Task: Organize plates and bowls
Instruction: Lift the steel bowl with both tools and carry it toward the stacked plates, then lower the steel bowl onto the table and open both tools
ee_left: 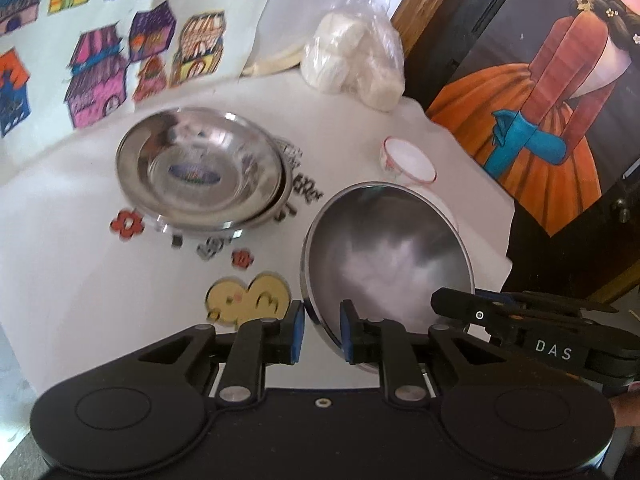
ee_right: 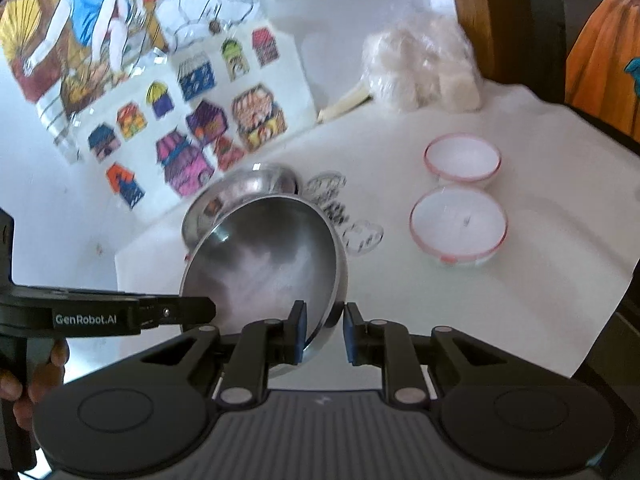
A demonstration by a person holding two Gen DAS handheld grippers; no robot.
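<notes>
Fingers (ee_left: 296, 330) of the left gripper (ee_left: 322, 330) and of the right gripper (ee_right: 325, 330) each straddle the rim of one tilted, shiny steel bowl (ee_left: 384, 256), narrow on opposite edges, though blur leaves actual contact uncertain. Its underside is hidden, and a blurred clear bag of white lumps (ee_left: 354, 60) stays unidentifiable. Beneath lies the white sticker-dotted tabletop (ee_left: 80, 264), with stacked steel plates (ee_left: 200, 168) at left, two pink-rimmed white bowls (ee_right: 459, 224) at right, and house drawings (ee_left: 100, 76) behind.

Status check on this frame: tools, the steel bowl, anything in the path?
Left tool and right tool both clamp the tilted steel bowl's rim. Stacked steel bowls sit ahead on the white table. Path clear.
</notes>
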